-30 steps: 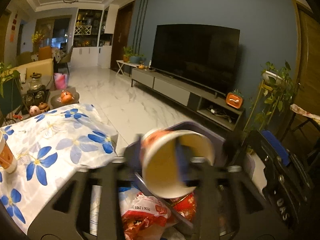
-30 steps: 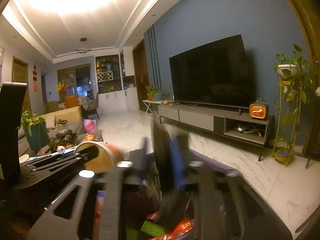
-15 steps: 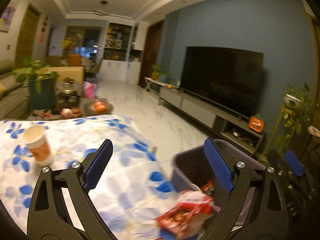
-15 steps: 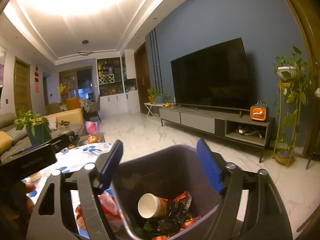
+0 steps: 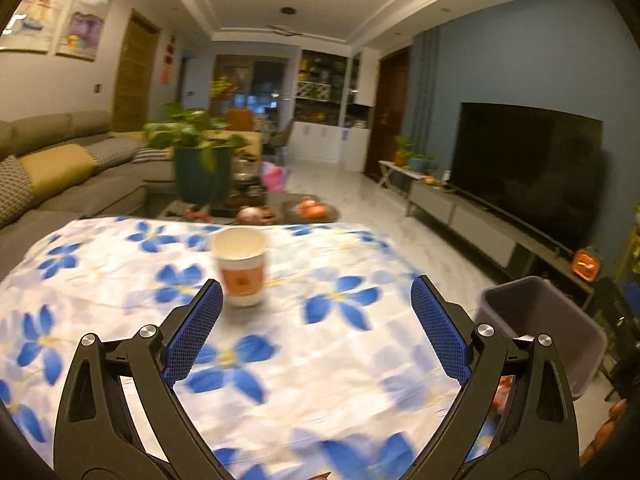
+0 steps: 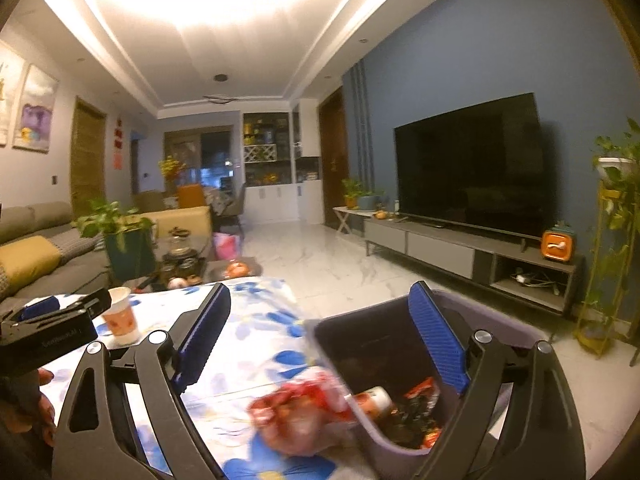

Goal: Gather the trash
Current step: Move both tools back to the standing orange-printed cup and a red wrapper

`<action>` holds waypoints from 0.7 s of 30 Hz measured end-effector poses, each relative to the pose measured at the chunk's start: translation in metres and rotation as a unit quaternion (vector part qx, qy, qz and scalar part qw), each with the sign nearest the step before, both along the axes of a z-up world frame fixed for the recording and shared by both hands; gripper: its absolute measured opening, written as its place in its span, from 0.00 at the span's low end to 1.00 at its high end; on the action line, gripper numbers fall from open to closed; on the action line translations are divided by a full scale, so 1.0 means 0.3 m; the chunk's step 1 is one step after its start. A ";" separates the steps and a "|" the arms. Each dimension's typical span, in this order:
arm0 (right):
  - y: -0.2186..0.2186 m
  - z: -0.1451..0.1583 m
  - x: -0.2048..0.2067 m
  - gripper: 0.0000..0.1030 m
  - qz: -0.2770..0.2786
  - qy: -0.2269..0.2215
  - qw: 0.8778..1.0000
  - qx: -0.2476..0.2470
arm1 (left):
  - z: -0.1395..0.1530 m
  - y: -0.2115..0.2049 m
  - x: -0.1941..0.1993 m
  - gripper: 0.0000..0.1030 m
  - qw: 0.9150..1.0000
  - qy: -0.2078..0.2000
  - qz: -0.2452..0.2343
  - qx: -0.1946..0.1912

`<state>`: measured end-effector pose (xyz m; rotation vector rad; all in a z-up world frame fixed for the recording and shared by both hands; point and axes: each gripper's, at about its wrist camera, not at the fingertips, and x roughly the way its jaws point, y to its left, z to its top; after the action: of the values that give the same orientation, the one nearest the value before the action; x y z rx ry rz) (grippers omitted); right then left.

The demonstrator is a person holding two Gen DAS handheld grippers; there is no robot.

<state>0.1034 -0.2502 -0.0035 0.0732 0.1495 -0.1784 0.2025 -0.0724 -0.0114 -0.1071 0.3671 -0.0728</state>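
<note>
Both jaws stand wide with nothing gripped, having just been opening. My left gripper (image 5: pixel 316 294) faces a paper cup (image 5: pixel 241 266) standing upright on the flowered tablecloth (image 5: pixel 320 360). My right gripper (image 6: pixel 320 304) hangs over the grey bin (image 6: pixel 532 336), where another cup (image 6: pixel 370 398) lies among wrappers; a blurred red wrapper (image 6: pixel 300 412) rests at its near-left rim.

Black left gripper (image 5: pixel 316 300) frame (silver screws) carries blue ribbed pads (image 5: pixel 194 330).
</note>
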 end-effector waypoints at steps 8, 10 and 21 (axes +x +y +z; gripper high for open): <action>0.138 -0.009 0.011 0.85 0.047 0.010 0.999 -0.003 | -0.009 0.185 -0.079 0.91 0.998 0.003 0.069 0.008; 0.173 -0.012 0.013 0.85 0.056 0.013 0.998 -0.004 | -0.003 0.222 -0.101 0.91 0.997 0.002 0.081 0.009; 0.301 -0.022 0.041 0.85 0.094 0.020 0.995 -0.008 | -0.013 0.295 -0.114 0.91 0.995 0.007 0.100 0.011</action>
<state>0.1158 -0.1600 -0.0101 0.0390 0.1929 0.0061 0.1684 0.0160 -0.0154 -0.1216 0.3694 0.1296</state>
